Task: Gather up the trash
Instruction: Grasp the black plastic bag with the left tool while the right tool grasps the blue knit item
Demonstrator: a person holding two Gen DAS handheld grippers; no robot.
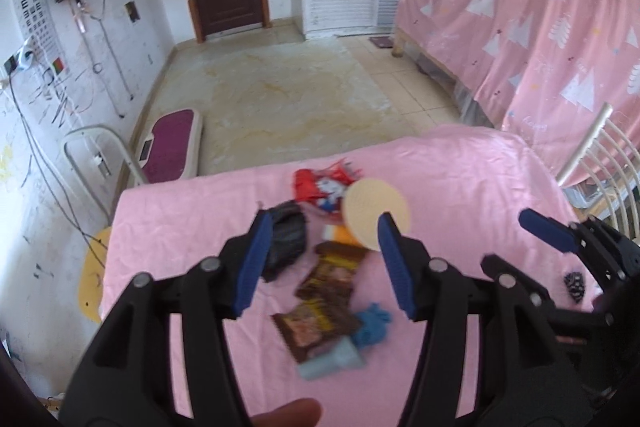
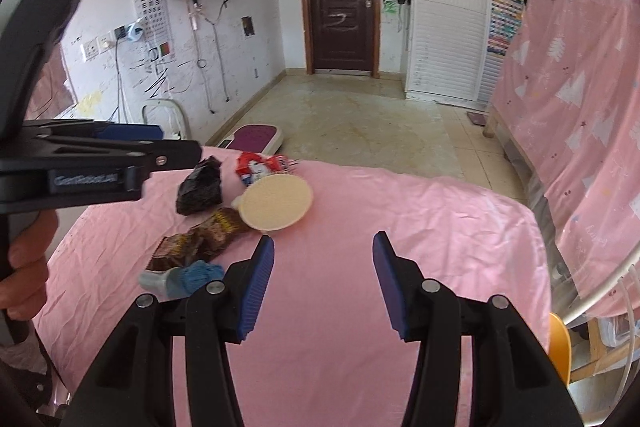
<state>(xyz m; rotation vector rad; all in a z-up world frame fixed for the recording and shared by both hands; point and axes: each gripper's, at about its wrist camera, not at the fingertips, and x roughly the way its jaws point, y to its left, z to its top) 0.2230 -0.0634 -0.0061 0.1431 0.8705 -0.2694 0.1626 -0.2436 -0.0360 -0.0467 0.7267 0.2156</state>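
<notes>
Left hand-held gripper (image 1: 320, 259) wide, holding nothing, hovering above the litter heaped on the pink-covered counter (image 1: 460, 179); right hand-held gripper (image 2: 323, 277) equally wide and unladen, over bare cloth just right of the pile. Likely trouble: pieces packed so tight, many touching or overlapping, that closing on one could drag or scatter a neighbour off the edge; thin foil apt to slip from blue pads (image 1: 256, 259); loose cloth apt to bunch up into the grip. Trash near the far-left part of the counter: crumpled black bag (image 1: 286, 239), red snack wrapper (image 1: 316, 185), round beige lid (image 1: 374, 213) tilted over an orange item, two brown wrappers (image 1: 330, 273), blue crumpled glove (image 1: 372, 323), grey-blue tube (image 1: 332, 361), blurred
</notes>
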